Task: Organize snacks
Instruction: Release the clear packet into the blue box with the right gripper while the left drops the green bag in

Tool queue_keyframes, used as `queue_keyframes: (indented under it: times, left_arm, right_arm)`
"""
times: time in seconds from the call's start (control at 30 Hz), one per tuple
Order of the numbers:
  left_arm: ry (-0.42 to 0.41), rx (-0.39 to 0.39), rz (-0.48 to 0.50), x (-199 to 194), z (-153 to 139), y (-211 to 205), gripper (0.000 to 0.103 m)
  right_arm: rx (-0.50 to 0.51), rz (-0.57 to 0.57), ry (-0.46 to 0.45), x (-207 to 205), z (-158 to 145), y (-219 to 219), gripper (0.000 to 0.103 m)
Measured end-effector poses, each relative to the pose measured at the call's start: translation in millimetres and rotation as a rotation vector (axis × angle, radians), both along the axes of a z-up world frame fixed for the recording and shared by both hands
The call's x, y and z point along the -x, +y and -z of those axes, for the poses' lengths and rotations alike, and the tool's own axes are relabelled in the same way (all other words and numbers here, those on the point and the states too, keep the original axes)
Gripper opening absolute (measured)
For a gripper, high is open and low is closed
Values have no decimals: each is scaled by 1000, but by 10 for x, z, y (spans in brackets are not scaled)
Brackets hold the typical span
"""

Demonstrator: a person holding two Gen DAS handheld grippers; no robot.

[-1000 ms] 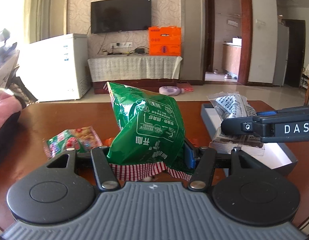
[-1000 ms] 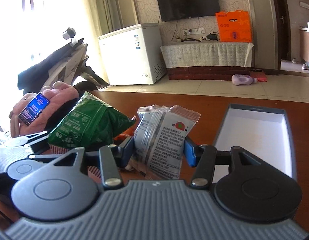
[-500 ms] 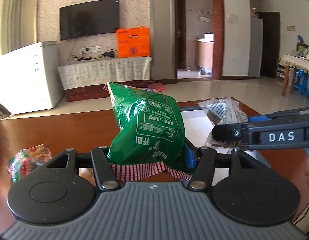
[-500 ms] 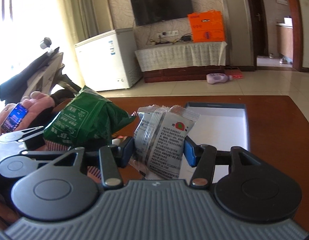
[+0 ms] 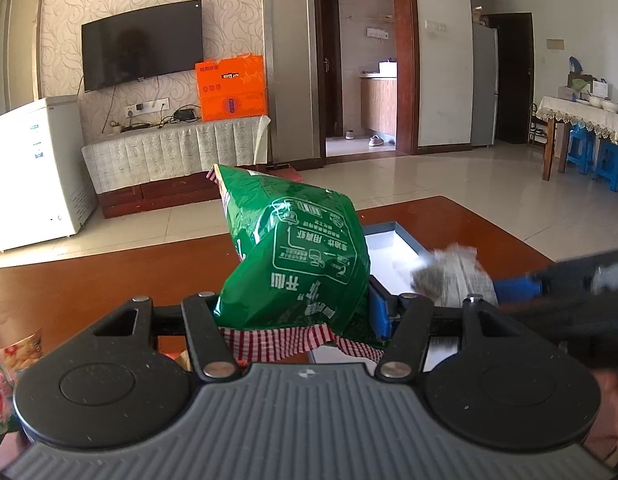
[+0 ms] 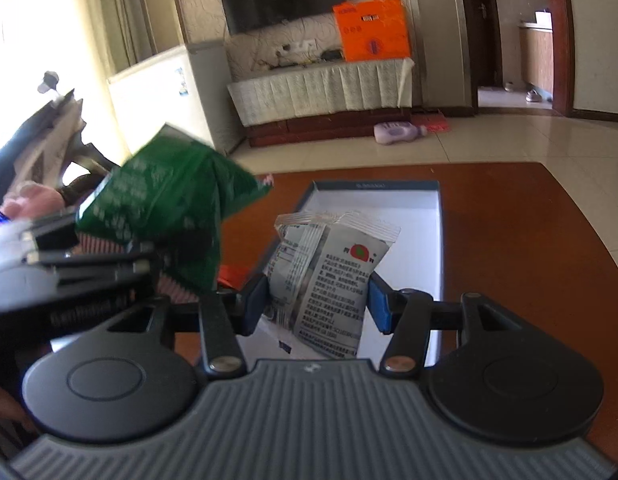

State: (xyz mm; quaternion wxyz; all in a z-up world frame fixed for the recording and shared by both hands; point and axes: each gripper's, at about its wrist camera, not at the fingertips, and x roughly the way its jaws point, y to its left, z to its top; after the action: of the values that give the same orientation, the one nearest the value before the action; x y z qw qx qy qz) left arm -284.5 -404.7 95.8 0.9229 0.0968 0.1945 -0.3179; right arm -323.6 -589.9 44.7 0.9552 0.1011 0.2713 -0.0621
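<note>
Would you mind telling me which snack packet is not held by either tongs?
The red-and-green packet lying on the table; the green bag and clear white packet are both gripped.

Home living room: wall-mounted TV, chest freezer, tiled floor, dining table with blue stools.

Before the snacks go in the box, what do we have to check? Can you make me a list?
1. Left gripper jaws shut on green bag: ok.
2. Right gripper jaws shut on white packet: ok.
3. White packet over the box: ok.
4. Room left in the box: ok, white floor shows.
5. Green bag over the box: cannot tell.
6. Grippers clear of each other: cannot tell, blurred.
</note>
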Motion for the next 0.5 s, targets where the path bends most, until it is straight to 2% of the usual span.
queue_keyframes:
  times: [0.27, 0.5]
  left_arm:
    - [28, -3, 61, -343, 155, -410, 64]
    - [109, 10, 100, -673, 361, -722, 64]
  right_arm:
    - [46, -36, 120, -285, 203, 24, 56]
    - [75, -39, 211, -370, 365, -47, 56]
